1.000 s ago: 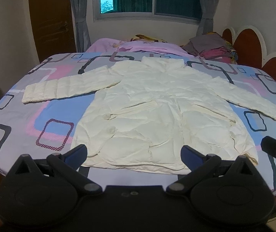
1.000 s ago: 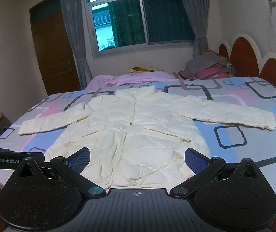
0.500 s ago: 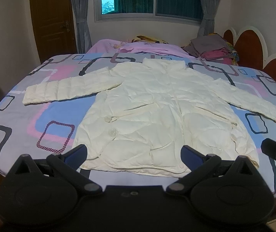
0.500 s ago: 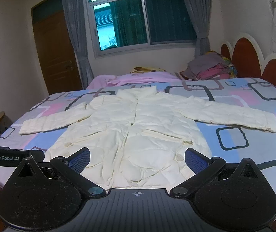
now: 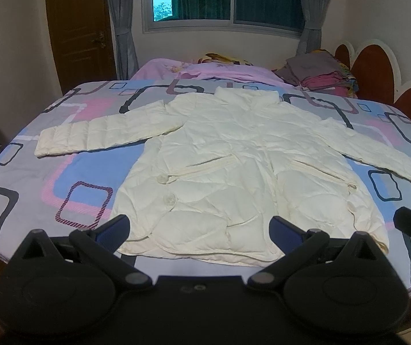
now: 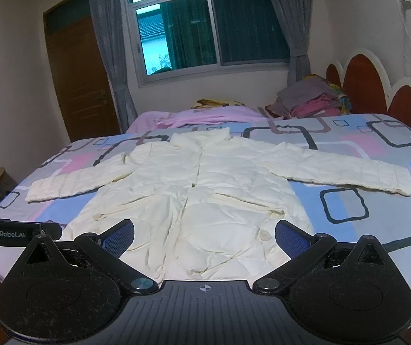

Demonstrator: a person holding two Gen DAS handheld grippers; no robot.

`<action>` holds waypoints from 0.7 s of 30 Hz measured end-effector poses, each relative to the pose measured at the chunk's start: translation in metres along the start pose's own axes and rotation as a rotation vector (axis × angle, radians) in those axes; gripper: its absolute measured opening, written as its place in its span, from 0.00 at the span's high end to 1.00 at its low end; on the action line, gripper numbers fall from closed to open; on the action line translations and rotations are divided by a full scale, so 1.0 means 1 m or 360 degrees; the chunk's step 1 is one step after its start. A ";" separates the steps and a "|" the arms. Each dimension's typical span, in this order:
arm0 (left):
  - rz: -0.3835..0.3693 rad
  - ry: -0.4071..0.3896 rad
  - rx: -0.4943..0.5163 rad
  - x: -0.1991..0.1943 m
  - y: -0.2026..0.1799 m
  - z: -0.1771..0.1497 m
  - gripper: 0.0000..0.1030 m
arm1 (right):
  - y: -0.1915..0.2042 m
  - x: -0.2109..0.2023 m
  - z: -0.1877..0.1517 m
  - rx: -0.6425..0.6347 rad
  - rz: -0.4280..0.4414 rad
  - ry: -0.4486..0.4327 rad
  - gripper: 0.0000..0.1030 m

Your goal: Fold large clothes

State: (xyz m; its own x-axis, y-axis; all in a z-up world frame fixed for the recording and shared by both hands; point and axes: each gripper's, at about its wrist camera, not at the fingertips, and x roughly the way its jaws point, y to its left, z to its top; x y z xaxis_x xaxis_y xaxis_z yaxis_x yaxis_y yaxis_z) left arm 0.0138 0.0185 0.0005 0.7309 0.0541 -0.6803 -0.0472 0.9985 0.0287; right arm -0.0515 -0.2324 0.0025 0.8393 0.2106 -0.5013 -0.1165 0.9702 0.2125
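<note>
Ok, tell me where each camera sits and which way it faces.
Left wrist: on the left gripper, low at the bed's foot edge, facing the cream jacket and window; its own open fingers show, plus part of the other gripper at right.
Right wrist: on the right gripper, facing the same way; open fingers show.
Shared: jacket, bed, clothes pile.

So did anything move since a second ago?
Only the view lifted slightly. The left gripper and right gripper stay open, holding nothing. The white jacket lies spread flat on the bed, sleeves out, just as before.
</note>
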 end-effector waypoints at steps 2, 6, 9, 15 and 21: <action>0.0004 0.0000 -0.0001 0.001 0.000 0.001 0.00 | -0.001 0.001 0.000 0.0002 0.0001 0.0004 0.00; 0.0013 -0.0001 -0.0001 0.004 0.000 0.001 0.00 | -0.001 0.004 0.001 -0.0001 0.0004 0.0007 0.00; 0.0015 -0.0003 -0.0001 0.004 0.000 0.001 0.00 | -0.002 0.005 0.001 0.0000 0.0001 0.0004 0.00; 0.0022 -0.0017 -0.0006 0.009 0.003 0.010 0.00 | -0.004 0.014 0.003 0.0018 -0.0012 0.0011 0.00; 0.0037 -0.0011 -0.0002 0.023 0.008 0.022 0.00 | -0.010 0.030 0.009 0.0051 -0.0036 0.0026 0.00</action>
State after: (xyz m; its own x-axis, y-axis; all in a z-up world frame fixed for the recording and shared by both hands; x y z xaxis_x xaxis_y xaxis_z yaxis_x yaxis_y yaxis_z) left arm 0.0447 0.0283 0.0013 0.7344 0.0773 -0.6743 -0.0650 0.9969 0.0434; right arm -0.0205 -0.2370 -0.0069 0.8326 0.1908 -0.5199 -0.0802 0.9704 0.2278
